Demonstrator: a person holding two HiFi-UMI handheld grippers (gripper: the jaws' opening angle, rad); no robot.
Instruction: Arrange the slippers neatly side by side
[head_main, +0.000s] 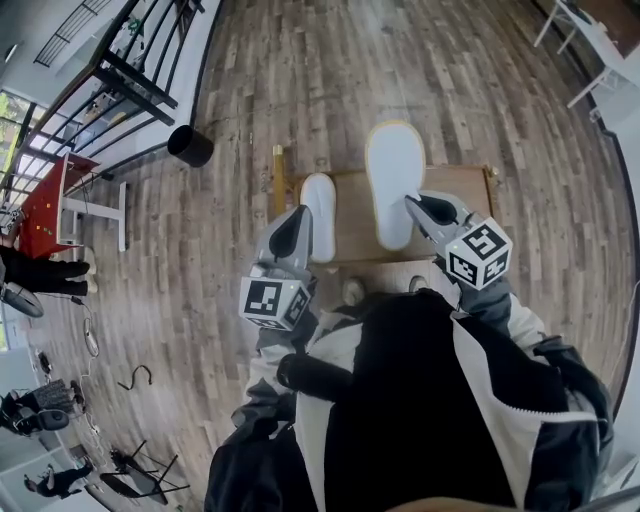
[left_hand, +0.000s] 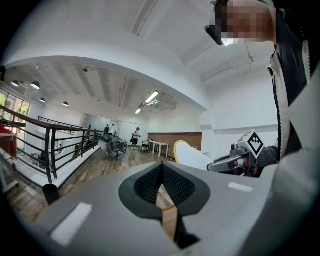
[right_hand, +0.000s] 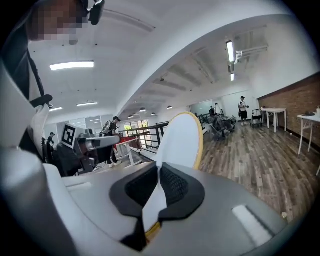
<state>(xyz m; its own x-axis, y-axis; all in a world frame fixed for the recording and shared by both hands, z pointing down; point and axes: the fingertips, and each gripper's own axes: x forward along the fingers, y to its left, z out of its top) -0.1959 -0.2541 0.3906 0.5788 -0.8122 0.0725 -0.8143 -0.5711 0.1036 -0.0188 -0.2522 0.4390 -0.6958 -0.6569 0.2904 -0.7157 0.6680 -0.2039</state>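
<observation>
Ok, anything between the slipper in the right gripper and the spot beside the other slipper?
Nothing visible. The brown board between the held slipper and the other slipper is bare; the left gripper sits at that slipper's left side.

White slipper (head_main: 318, 222) lies flat — yellow-edged slipper (head_main: 394, 180) raised.

Matt white slippers (head_main: 395, 185), smooth tan wooden board (head_main: 462, 190), grainy wood-plank floor (head_main: 300, 80), black metal railing (head_main: 140, 78)

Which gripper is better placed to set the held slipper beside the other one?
Right. The right gripper has its jaws shut on the yellow-rimmed slipper. The left gripper is shut on nothing, next to the other slipper on the board.
</observation>
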